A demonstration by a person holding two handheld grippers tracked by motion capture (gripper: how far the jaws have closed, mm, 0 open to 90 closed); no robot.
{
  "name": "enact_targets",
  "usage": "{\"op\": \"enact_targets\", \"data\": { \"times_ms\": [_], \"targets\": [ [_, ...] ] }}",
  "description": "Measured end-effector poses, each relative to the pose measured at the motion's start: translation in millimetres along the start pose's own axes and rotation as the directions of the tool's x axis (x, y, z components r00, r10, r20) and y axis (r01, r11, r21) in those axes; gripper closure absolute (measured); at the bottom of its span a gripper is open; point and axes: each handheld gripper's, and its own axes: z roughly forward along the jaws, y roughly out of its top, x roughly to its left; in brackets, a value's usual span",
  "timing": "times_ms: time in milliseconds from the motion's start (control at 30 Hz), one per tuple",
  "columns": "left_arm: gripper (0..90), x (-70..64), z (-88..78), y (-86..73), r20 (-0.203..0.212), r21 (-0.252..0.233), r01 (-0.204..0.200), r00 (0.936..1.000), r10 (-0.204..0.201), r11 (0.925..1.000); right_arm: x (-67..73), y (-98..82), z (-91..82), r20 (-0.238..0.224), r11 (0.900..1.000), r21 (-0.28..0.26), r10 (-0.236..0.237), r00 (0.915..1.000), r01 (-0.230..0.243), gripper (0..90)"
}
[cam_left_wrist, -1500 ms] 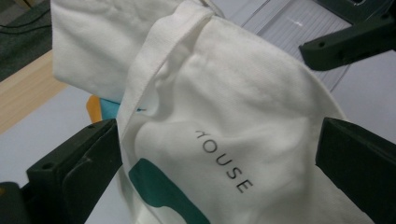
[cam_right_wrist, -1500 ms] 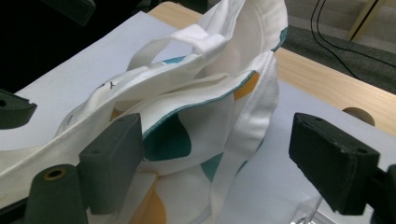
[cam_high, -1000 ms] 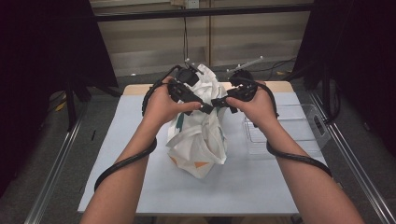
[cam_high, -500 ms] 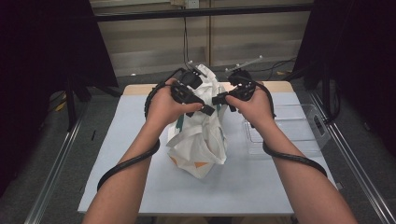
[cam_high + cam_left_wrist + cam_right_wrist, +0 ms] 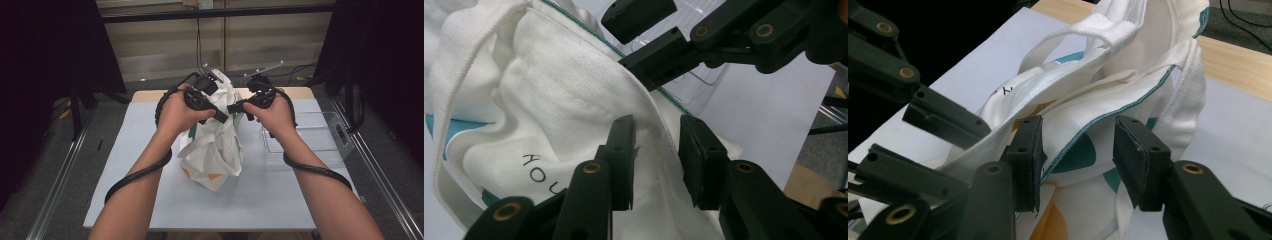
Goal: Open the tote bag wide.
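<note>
From above, my left gripper (image 5: 220,116) and right gripper (image 5: 235,108) meet at the top of the white tote bag (image 5: 212,150) standing mid-table (image 5: 130,150). My gripper views alone show its rim between unclenched fingers (image 5: 623,150). Left closed further, right reopened slightly.

White cloth bag (image 5: 212,145) with teal trim, orange patches, black lettering; black tongs (image 5: 656,165); pale blue table (image 5: 130,150)
</note>
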Motion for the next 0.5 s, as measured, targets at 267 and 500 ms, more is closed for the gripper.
{"op": "enact_targets", "data": {
  "times_ms": [267,500],
  "targets": [
    [80.0,1.4,-1.7,-0.9,0.028,-0.009,0.028,0.9992,-0.028,0.9996,1.6,-1.1,4.0,-0.053,1.0,0.015,0.011,0.9985,-0.01,70.3],
    [85.1,5.7,-7.2,-5.1,0.039,-0.03,0.07,0.9969,-0.069,0.9971,-0.6,-1.9,1.6,-0.029,1.0,0.03,0.0,0.9996,0.001,82.4]
  ]
}}
